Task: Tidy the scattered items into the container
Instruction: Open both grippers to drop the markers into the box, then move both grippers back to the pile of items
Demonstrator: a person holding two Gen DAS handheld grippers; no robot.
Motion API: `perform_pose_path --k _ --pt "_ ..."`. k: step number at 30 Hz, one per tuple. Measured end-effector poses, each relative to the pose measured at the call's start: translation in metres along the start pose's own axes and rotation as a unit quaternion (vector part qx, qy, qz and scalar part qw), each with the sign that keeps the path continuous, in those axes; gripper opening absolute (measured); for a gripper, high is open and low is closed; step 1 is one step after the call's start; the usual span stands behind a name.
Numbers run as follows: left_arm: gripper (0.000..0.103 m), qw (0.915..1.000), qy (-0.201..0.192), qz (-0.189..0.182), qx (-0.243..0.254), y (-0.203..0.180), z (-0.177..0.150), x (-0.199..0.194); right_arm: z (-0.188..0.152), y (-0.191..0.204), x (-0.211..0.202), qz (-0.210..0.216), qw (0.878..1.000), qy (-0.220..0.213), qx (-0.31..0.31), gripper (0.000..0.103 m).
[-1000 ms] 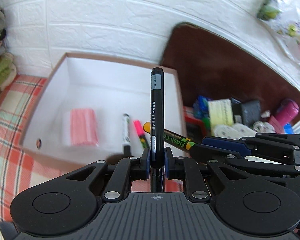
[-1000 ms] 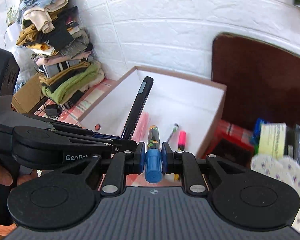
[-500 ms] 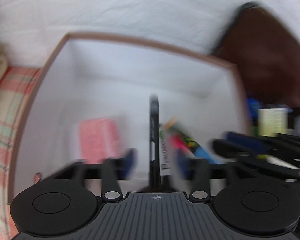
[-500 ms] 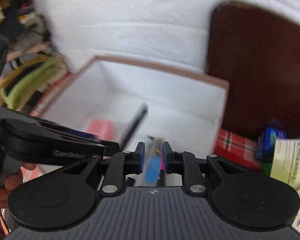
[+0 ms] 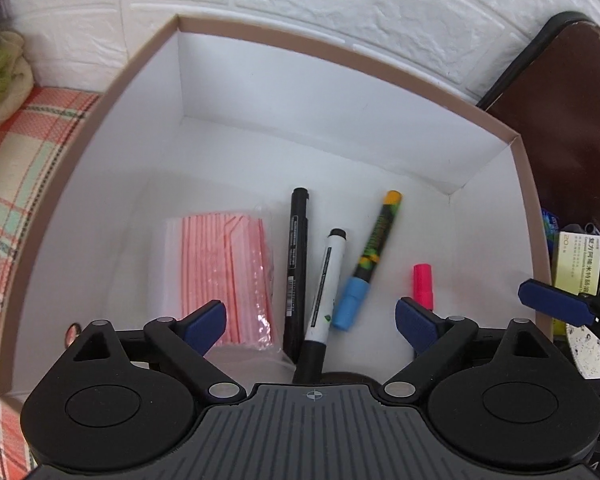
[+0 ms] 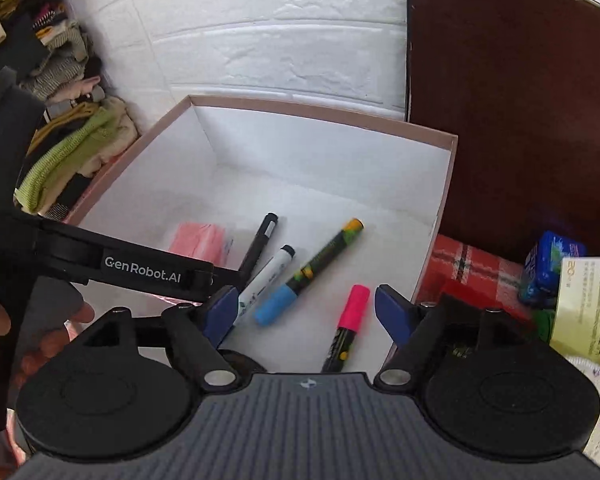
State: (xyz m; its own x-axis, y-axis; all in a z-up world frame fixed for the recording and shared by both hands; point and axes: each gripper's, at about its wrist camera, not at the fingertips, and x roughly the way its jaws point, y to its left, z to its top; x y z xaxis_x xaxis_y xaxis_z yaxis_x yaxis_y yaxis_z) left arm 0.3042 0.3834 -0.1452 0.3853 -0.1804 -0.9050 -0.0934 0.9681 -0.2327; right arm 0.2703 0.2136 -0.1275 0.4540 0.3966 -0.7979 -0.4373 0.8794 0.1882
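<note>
A white box with a brown rim (image 5: 340, 46) (image 6: 324, 110) holds a black marker (image 5: 297, 264) (image 6: 260, 242), a white marker (image 5: 325, 286) (image 6: 266, 276), a blue-capped marker (image 5: 370, 260) (image 6: 308, 274), a pink-capped marker (image 5: 422, 286) (image 6: 350, 320) and a pack of pink straws (image 5: 226, 276) (image 6: 198, 240). My left gripper (image 5: 310, 322) hangs open over the box with nothing between its fingers. My right gripper (image 6: 304, 306) is open too, above the pink-capped marker. The left gripper's arm (image 6: 140, 268) crosses the right wrist view.
A dark brown board (image 6: 512, 108) leans on the white brick wall behind the box. Small packets and a yellow box (image 6: 580, 304) lie to the right on the plaid cloth (image 5: 16, 184). Folded clothes (image 6: 60, 148) are piled at the left. A hand (image 6: 40, 328) holds the left tool.
Both grippers moved forward over the box and opened. The black marker left the left gripper and the blue-capped marker left the right one; both now lie on the box floor.
</note>
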Motion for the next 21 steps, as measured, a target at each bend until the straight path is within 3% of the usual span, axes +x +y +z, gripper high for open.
perform_pose_path --k 2,4,6,21 --pt "0.098 1.0 -0.007 0.0 0.0 0.0 -0.001 -0.009 -0.002 0.002 -0.008 0.003 1.0 -0.004 0.002 0.083" --pt "0.098 0.9999 -0.013 -0.004 0.001 -0.003 -0.005 -0.018 -0.004 0.004 -0.017 0.004 1.0 -0.008 0.001 0.093" --pt "0.098 0.9998 -0.019 -0.005 0.007 -0.009 -0.01 -0.029 -0.008 0.006 -0.028 0.002 1.0 -0.013 -0.001 0.097" --pt "0.098 0.9939 -0.074 -0.052 0.064 -0.076 -0.077 -0.099 -0.053 -0.004 -0.132 -0.019 0.998 -0.056 -0.003 0.1"
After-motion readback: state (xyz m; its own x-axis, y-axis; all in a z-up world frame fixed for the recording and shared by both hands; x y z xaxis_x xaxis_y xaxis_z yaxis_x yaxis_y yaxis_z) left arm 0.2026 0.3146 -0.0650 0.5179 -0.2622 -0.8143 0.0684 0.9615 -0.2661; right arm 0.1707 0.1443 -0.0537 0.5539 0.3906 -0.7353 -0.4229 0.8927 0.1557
